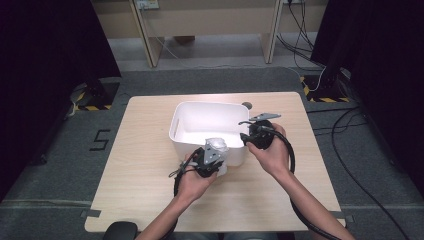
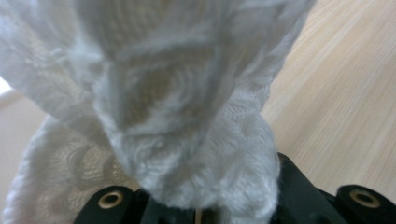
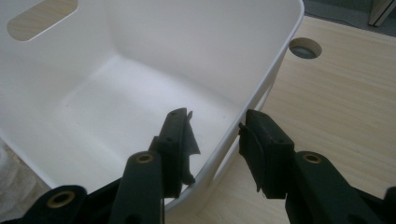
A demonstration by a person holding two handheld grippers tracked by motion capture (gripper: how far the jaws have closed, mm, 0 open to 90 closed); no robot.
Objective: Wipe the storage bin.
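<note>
A white knitted cloth (image 2: 177, 116) bulges out from my left gripper (image 2: 201, 210), whose jaws are shut on its bunched end. From above, that gripper (image 1: 212, 156) holds the cloth (image 1: 218, 146) against the near outer wall of a white plastic bin (image 1: 200, 105) in the middle of the table. My right gripper (image 1: 247, 136) sits at the bin's near right corner. Its jaws (image 3: 217, 135) straddle the bin's rim (image 3: 275, 65), one inside and one outside, pressed on it. The bin's floor is bare.
The bin stands on a light wooden table (image 1: 150, 175) with a round cable hole (image 1: 246, 105) just behind the bin. Open tabletop lies left, right and in front of the bin. An oval handle slot (image 3: 42, 18) pierces the bin's far wall.
</note>
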